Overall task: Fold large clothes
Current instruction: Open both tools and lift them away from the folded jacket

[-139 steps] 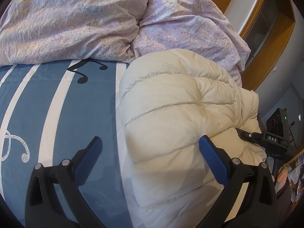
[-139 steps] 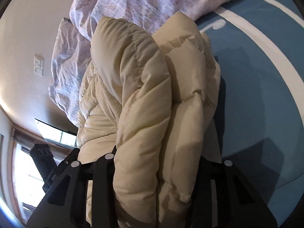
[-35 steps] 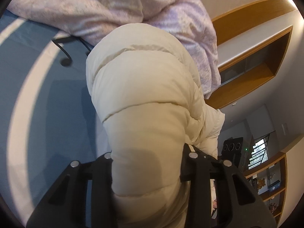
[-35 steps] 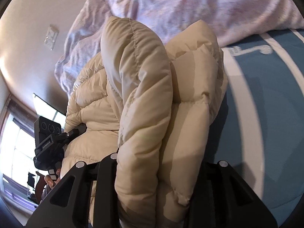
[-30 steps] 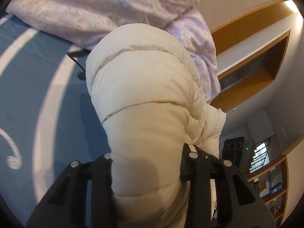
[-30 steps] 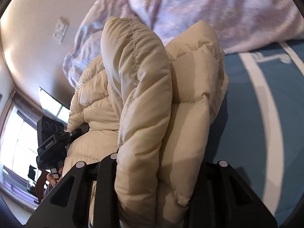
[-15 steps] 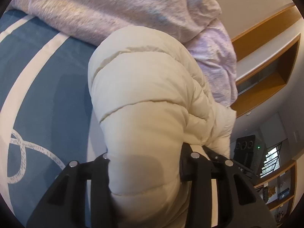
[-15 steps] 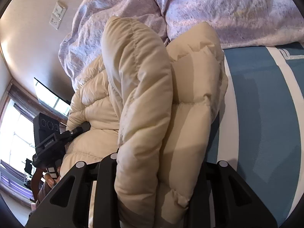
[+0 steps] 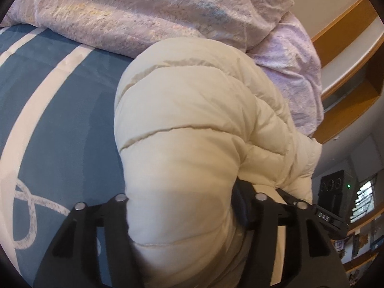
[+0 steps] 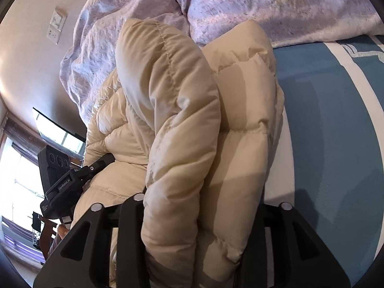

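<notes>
Cream puffer jacket (image 9: 192, 124) bunched over blue striped bedspread (image 9: 55, 110), left gripper (image 9: 182, 216) clamped on one thick fold, right gripper (image 10: 199, 216) clamped on another, lilac floral duvet (image 9: 148, 12) heaped just behind

I see a home bedroom: blue striped bedsheet (image 9: 60, 124) at left, rumpled lilac duvet (image 9: 148, 12) above, wooden shelving (image 9: 348, 110) at right.

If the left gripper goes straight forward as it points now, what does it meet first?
The left gripper is already clamped on the cream quilted puffer jacket; beyond its bulge, probably the crumpled lilac floral duvet, though depth is unclear.
</notes>
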The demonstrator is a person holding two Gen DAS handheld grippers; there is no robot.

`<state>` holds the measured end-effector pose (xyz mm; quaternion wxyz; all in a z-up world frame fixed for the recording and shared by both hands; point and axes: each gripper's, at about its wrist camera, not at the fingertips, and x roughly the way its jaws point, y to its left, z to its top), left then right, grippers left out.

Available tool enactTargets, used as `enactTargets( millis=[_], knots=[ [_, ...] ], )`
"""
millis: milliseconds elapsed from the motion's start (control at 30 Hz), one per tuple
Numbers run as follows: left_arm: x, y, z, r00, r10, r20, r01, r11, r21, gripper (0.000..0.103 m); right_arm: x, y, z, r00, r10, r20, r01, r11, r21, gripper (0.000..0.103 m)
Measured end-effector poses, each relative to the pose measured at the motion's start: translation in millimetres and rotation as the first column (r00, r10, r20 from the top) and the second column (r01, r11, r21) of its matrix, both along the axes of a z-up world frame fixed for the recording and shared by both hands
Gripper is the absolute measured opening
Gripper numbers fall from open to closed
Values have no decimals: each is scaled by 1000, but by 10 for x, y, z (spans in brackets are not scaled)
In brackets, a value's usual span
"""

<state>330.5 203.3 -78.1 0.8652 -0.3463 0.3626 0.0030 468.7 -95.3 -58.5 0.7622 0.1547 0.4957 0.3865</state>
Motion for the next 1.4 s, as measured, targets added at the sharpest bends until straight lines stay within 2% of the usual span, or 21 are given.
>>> enactTargets(
  millis=[33,100,233,300,367,433,533,633,733,1000,1100,1167,1267,1333,1400],
  knots=[
    [-7,-12,18,1000,7,-7,-7,1000,12,70,-9,-41,15,1000,-21,3,21,1000,-5,50],
    [-75,-37,89,999,34,-14,-33,998,59,76,-55,-132,65,998,-59,29,60,998,-18,63],
    [-252,-34,278,996,86,-3,-85,988,132,86,-153,-331,277,985,-136,105,141,989,-43,67],
    [-357,-17,390,994,109,11,-109,980,167,89,-244,-428,453,969,-179,173,191,980,-54,67],
    [-457,-54,539,990,136,27,-138,958,252,90,-342,-431,654,946,-202,252,224,973,-60,67],
    [-521,-127,636,989,145,35,-148,931,332,91,-435,-357,814,937,-172,303,198,979,-55,67],
    [-552,-291,724,990,141,29,-139,889,436,92,-508,-221,889,930,-121,346,152,986,-65,66],
    [-553,-513,745,992,126,18,-115,833,541,93,-591,46,901,922,-57,383,103,990,-99,65],
    [-513,-685,725,995,103,3,-84,796,599,94,-618,196,802,919,-20,395,86,985,-150,65],
    [-422,-891,606,998,68,-14,-42,750,660,95,-468,228,494,917,-49,395,149,962,-228,62],
    [-386,-896,556,998,67,-16,-40,747,663,96,-411,233,421,917,-55,396,169,951,-259,62],
    [-354,-868,510,997,69,-21,-39,758,651,96,-358,233,365,922,-58,383,173,947,-271,62],
    [-311,-818,430,997,74,-32,-37,776,629,97,-316,234,303,926,-57,374,173,943,-284,62],
    [-323,-775,421,996,76,-37,-39,805,592,96,-372,178,358,927,-62,371,168,950,-262,62],
    [-404,-762,466,997,75,-29,-44,818,574,96,-444,114,435,930,-64,362,158,959,-236,65]
  ],
)
